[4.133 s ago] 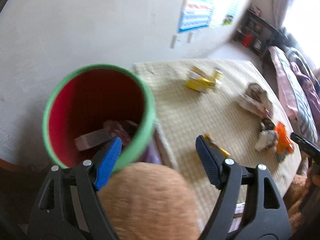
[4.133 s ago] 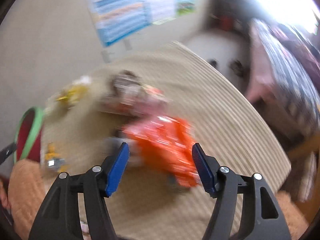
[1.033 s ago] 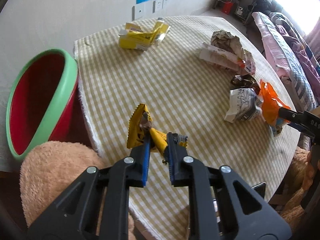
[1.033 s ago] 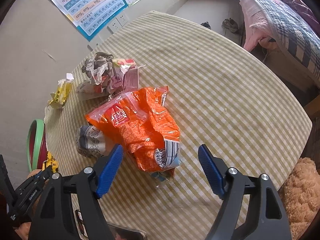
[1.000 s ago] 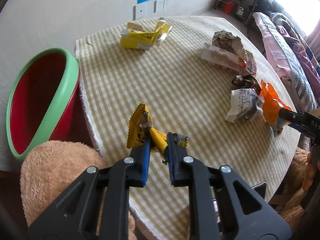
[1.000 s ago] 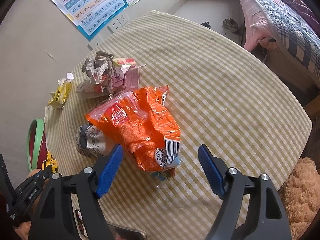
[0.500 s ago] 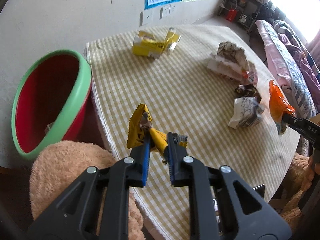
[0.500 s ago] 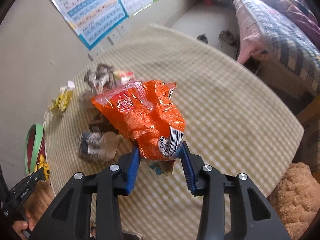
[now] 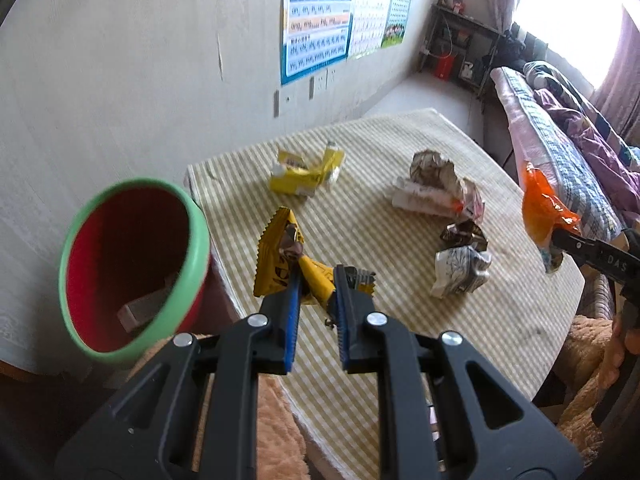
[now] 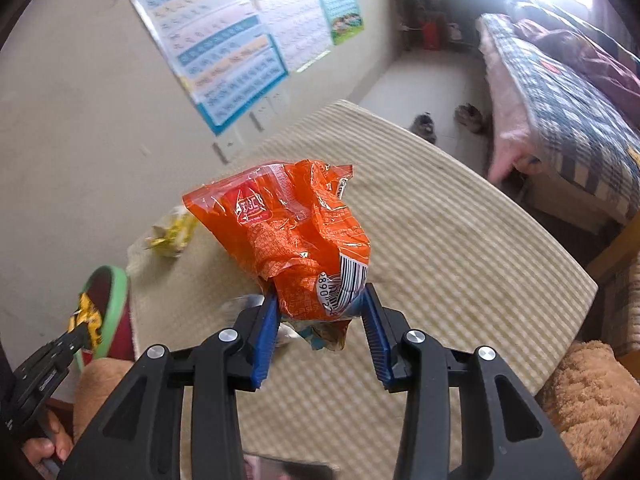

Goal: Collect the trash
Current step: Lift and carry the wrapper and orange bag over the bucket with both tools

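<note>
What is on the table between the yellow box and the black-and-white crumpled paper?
Nothing: in the left wrist view, bare checked cloth runs from yellow box to black-and-white crumpled paper.

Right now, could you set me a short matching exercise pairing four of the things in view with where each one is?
Things:
1. orange snack bag
2. yellow wrapper
3. red bin
4. yellow carton

Places:
A. beside the table, off its edge
B. in the right gripper
C. lying on the table's far side
D. in the left gripper

Pairs: 1-B, 2-D, 3-A, 4-C
</note>
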A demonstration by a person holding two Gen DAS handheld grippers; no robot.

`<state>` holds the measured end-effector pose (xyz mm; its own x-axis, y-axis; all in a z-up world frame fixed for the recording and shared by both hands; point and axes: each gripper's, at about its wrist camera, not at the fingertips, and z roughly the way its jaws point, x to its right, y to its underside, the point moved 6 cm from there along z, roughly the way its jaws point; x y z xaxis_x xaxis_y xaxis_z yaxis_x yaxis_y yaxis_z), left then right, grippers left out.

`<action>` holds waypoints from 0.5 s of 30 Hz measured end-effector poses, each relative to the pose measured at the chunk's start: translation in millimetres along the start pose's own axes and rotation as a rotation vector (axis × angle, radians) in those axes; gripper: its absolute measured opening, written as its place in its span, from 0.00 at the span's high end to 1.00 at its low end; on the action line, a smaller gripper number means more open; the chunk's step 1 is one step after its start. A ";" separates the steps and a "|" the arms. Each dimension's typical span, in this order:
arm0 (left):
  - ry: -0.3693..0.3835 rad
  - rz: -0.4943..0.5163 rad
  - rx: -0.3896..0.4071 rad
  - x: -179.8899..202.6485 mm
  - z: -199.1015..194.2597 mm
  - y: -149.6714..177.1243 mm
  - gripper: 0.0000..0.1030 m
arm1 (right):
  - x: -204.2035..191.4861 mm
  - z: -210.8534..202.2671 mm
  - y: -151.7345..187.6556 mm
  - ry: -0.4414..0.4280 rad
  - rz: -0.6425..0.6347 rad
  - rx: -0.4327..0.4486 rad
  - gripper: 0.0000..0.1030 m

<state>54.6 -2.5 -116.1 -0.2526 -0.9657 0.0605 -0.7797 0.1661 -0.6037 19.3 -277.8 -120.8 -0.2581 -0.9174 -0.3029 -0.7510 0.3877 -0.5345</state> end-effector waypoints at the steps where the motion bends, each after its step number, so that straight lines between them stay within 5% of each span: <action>1: -0.001 -0.001 0.008 -2.1 -2.2 -1.9 0.85 | -7.4 -0.5 -0.3 -0.009 -0.009 0.000 0.62; 15: -0.004 -0.040 0.015 -24.7 -3.4 1.3 0.85 | -102.5 2.2 4.5 -0.112 -0.156 -0.038 0.62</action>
<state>57.9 22.2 -115.7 -0.2189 -0.9723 0.0816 -0.7804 0.1243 -0.6128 43.6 -181.8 -93.9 -0.0688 -0.9497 -0.3056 -0.7995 0.2357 -0.5525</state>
